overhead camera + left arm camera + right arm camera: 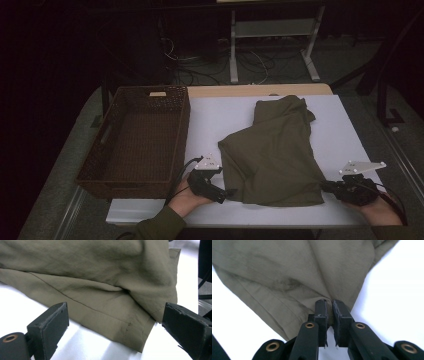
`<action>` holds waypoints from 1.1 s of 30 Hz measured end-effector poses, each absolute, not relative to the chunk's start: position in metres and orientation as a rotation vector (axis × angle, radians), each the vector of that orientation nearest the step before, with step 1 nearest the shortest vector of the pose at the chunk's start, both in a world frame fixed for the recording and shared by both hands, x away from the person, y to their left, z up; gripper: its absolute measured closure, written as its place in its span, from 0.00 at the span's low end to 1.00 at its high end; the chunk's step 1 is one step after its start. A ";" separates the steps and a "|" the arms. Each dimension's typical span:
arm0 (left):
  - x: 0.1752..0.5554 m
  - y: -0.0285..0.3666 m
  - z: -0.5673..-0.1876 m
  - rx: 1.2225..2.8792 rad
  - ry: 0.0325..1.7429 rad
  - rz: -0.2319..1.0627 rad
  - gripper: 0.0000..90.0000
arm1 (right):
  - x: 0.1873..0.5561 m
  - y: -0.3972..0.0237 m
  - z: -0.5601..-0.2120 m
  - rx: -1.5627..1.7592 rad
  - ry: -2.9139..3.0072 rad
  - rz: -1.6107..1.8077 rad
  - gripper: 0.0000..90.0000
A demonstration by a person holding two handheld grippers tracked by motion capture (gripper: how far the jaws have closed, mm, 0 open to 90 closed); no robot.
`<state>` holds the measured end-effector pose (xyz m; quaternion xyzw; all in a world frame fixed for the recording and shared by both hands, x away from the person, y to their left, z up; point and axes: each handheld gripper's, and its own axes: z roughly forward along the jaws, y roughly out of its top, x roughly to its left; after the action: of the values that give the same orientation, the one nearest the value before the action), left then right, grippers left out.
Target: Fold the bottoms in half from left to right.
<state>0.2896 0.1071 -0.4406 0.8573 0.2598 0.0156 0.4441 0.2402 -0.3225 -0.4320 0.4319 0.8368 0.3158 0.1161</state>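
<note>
A: White table (210,117) in a dark room, wicker basket (137,142) at left. And the garment?

B: The olive garment (272,150) lies centre-right, soft, light, floppy. The left gripper (226,194) gapes at its near-left corner; the right gripper (325,186) pinches the near-right corner. Hems look best for holding.

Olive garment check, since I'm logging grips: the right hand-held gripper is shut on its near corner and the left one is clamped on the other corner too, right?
Not quite. The left hand-held gripper stands open around the olive garment corner, pads clear, as the left gripper view shows. The right hand-held gripper is indeed shut on it.
</note>
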 end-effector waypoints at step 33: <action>0.342 0.010 -0.442 2.195 0.500 0.068 0.86 | 0.248 -0.312 -0.424 1.237 2.355 1.089 0.49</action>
<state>0.3422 0.0105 -0.4420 0.8799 0.2003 0.0272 0.4300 0.2483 -0.3116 -0.4242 0.4266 0.8119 0.3755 0.1333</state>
